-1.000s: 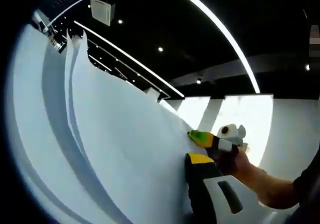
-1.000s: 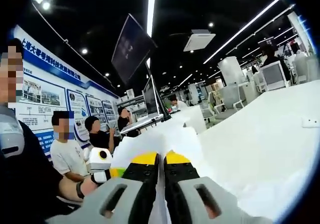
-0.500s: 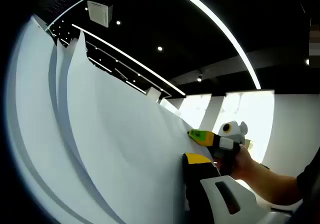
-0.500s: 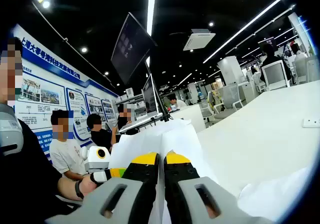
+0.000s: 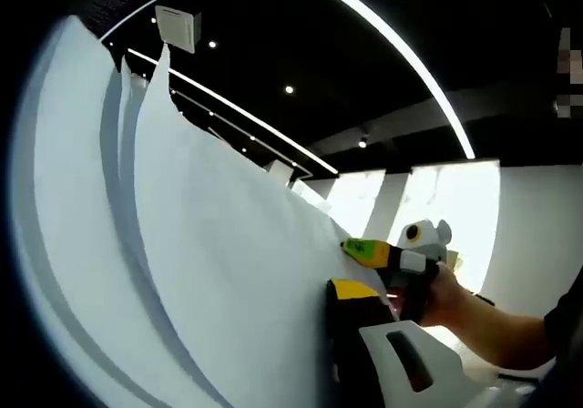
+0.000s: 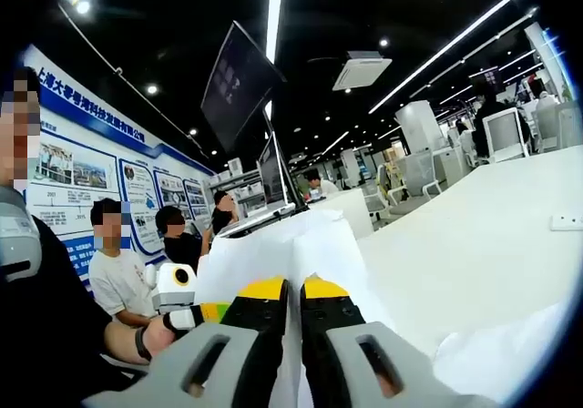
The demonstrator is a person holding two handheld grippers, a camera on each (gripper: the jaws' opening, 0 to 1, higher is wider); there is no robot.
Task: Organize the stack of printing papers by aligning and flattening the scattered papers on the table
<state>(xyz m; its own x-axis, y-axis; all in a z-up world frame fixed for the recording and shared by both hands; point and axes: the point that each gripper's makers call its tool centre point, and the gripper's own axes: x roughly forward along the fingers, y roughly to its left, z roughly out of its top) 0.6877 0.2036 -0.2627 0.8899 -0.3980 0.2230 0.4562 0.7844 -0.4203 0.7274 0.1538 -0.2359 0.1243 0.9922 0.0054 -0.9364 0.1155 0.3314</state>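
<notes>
A stack of white printing papers (image 5: 209, 244) stands on edge, with its top corners fanned apart at the upper left. My left gripper (image 5: 333, 291) holds it from the side. One yellow-tipped jaw lies flat against the sheets and the other is hidden behind them. My right gripper (image 5: 364, 249) grips the same stack farther along, held by a hand (image 5: 446, 300). In the right gripper view, the right gripper (image 6: 291, 290) is shut on the stack's edge and the papers (image 6: 305, 239) rise straight ahead. The left gripper (image 6: 196, 315) shows at the lower left.
The white table (image 6: 483, 235) stretches to the right, and a loose rumpled sheet (image 6: 501, 353) lies at its near right. Several people (image 6: 114, 267) sit at the left under a wall poster. A monitor (image 6: 271, 173) stands behind the papers.
In the right gripper view the papers stand taller and more upright than a second ago. The left gripper's view has shifted slightly along the stack. Both grips are unchanged.
</notes>
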